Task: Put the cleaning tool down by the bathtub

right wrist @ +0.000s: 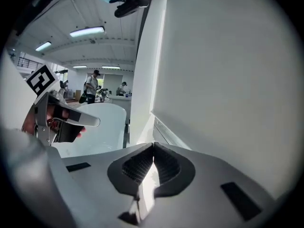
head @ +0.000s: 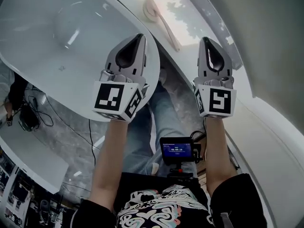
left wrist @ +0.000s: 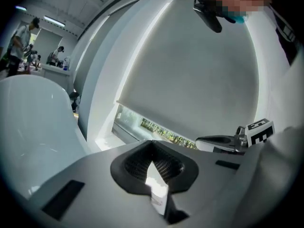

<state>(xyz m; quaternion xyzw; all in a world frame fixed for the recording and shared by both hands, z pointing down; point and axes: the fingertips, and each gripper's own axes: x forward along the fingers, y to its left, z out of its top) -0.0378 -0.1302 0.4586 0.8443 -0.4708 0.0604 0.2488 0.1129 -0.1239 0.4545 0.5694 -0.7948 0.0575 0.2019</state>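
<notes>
Jaws of the left gripper (head: 138, 37) and the right gripper (head: 205, 41) are pressed together with nothing between them; both hang above the gap between the bathtub (head: 28, 42) and the window ledge (head: 199, 30). The cleaning tool (head: 159, 19) lies on that ledge just beside the tub's rim, so the job looks done. Likely trouble: a careless sweep nudging its handle over the ledge's edge. Room is open over the tub; the wall (head: 266, 42) crowds the right side.
</notes>
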